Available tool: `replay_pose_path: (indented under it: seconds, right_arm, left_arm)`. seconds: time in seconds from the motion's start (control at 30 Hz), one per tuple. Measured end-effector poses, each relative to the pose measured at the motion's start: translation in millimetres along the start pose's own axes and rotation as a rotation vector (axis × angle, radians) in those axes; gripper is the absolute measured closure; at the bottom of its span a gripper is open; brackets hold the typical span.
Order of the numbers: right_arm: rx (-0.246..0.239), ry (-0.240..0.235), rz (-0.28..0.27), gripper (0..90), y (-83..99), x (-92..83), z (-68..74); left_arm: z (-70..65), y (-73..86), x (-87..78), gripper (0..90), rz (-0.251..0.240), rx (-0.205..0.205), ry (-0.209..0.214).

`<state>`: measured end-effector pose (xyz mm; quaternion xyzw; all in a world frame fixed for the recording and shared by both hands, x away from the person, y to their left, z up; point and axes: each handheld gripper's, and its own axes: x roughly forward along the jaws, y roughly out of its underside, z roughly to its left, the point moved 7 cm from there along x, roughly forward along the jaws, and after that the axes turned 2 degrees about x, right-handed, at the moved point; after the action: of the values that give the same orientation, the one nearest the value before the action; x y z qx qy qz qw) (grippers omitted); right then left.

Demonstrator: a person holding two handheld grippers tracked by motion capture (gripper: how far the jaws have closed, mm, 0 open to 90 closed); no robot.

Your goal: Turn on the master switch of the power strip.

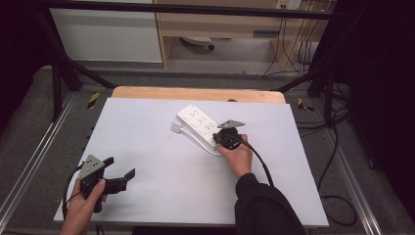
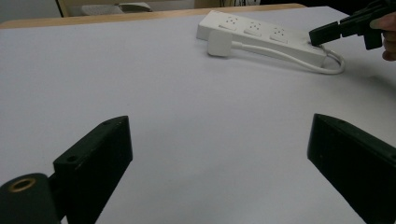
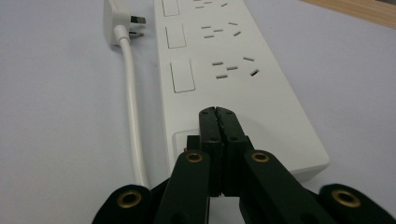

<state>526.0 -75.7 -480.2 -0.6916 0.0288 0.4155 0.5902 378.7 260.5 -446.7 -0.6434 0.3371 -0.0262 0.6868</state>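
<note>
From the high view, a white power strip (image 1: pixel 198 122) lies diagonally on the far middle of the pale tabletop (image 1: pixel 156 161), its white cord looping along the near side to a plug (image 1: pixel 175 127) by its far-left end. The right hand (image 1: pixel 238 155) reaches in from the bottom with a dark sleeve, forearm angled up and left, and holds the right hand-held gripper (image 1: pixel 221 138) tipped down onto the near-right end of the strip. The left hand (image 1: pixel 84 203) rests at the near-left corner, well apart from the strip, its left hand-held gripper (image 1: pixel 120 168) held about level and pointing right across the tabletop with its jaws spread. In the left gripper view, the two black jaws stand wide apart at either side with nothing but bare tabletop between them; farther off the power strip (image 2: pixel 261 36) lies with its plug (image 2: pixel 219 44) beside it, and the right hand-held gripper (image 2: pixel 317 36) meets its end. In the right gripper view, the jaws are pressed fully together, holding nothing, and their joined tip (image 3: pixel 218 114) sits on the top face of the power strip (image 3: pixel 261 102) at the switch end, just short of the nearest socket, with the cord (image 3: pixel 130 102) running alongside on the left up to the plug (image 3: pixel 119 21).
</note>
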Motion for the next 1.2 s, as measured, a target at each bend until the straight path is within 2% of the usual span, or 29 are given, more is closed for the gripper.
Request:
replay_pose_path:
  seconds: [1.2]
  right_arm:
    - [0.014,-0.016,-0.022,90.0,-3.9,-1.8,0.3]
  left_arm:
    - [0.7,-0.1,-0.2,6.7,0.0,-0.002,0.0]
